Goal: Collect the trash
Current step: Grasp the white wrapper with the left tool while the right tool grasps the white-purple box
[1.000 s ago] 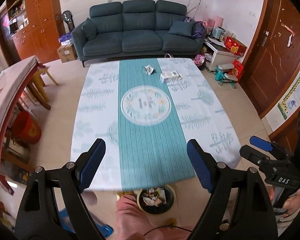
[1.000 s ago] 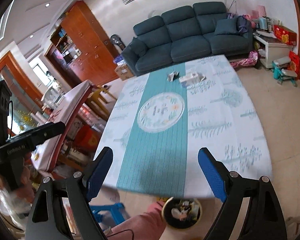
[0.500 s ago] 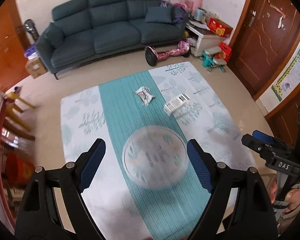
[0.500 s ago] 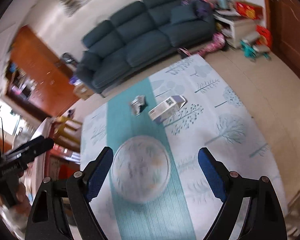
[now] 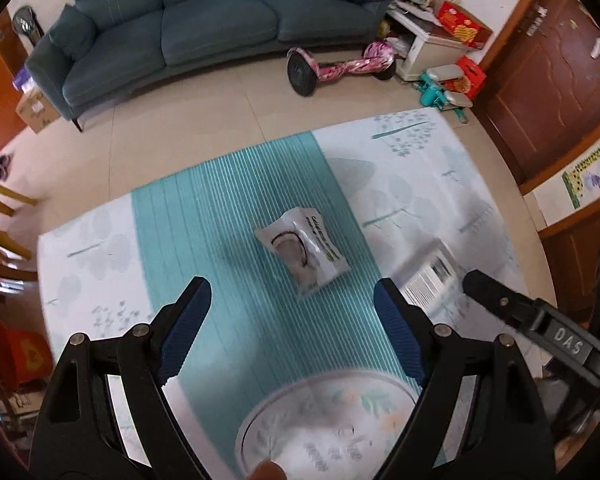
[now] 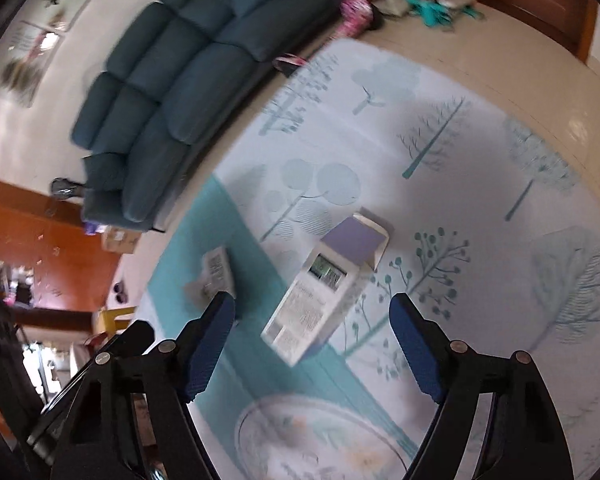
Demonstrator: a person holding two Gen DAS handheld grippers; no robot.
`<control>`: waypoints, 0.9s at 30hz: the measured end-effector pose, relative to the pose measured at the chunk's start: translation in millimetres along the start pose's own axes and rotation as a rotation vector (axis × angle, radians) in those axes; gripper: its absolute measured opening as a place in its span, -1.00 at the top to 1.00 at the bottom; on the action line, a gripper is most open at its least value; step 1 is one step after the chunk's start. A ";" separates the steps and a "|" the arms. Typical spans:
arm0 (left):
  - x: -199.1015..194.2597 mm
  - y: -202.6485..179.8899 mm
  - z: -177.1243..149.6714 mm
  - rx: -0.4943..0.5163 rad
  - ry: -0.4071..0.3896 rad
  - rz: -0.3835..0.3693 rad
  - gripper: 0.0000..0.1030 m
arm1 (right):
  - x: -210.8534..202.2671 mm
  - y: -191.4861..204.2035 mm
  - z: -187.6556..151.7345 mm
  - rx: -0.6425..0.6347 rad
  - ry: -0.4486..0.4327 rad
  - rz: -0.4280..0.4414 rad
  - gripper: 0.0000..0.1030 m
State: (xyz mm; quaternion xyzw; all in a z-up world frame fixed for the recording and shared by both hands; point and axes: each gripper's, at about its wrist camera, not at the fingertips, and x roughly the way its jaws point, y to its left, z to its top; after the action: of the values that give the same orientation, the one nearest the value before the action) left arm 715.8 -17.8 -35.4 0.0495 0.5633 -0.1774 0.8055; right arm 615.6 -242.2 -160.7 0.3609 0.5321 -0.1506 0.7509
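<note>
We are in a home's living room: a dark teal sofa (image 5: 172, 20), toys by a wooden door (image 5: 548, 80), tiled floor (image 5: 220, 116).

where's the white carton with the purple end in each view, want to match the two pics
Left wrist view: the carton lies at the right, past the left gripper's right finger, partly blurred.
Right wrist view: the carton lies near the middle, ahead of the open right gripper.
Shared landmark: the white snack packet on the teal stripe, just left of the carton in both views.
</note>
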 end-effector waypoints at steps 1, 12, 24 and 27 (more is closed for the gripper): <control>7.4 0.7 -1.8 -0.006 0.006 -0.003 -0.58 | 12.1 1.7 2.1 0.006 0.012 -0.024 -0.51; 67.9 -2.5 5.6 -0.056 0.027 -0.002 -0.64 | 46.9 14.4 -7.1 -0.094 0.040 -0.104 0.05; 122.4 -25.4 19.0 -0.064 0.122 0.093 -0.79 | 41.1 -6.0 -14.0 -0.127 0.086 -0.068 0.21; 139.5 -31.9 16.5 -0.062 0.162 0.129 -0.75 | 39.0 -7.3 -16.8 -0.135 0.084 -0.058 0.19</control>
State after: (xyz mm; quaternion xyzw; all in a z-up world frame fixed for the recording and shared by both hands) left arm 761.7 -84.2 -154.6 0.0747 0.6274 -0.1032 0.7682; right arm 614.8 -229.3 -201.8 0.2998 0.5826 -0.1209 0.7457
